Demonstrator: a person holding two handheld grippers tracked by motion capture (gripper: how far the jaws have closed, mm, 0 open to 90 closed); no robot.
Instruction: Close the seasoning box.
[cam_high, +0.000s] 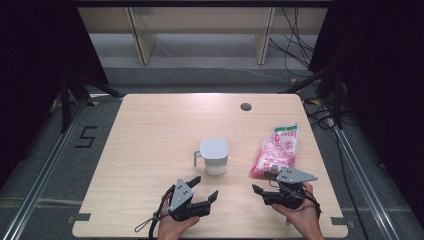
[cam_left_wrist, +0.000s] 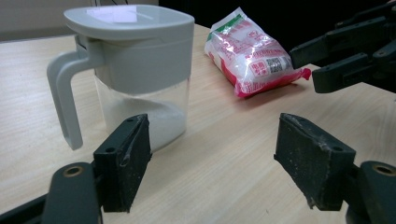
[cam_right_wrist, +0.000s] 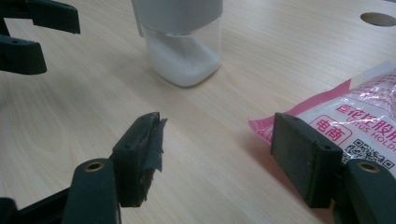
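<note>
A clear jug (cam_high: 214, 158) with a grey lid and handle stands near the middle of the table (cam_high: 150, 135). White powder fills only its bottom part, with the surface sloping. To its right lies a sealed pink and white bag (cam_high: 276, 149) with white grains inside. The left hand-held gripper (cam_high: 205, 188) is wide apart, holding nothing, just before the jug. The right hand-held gripper (cam_high: 261, 183) is also wide and empty, beside the bag's near end.
</note>
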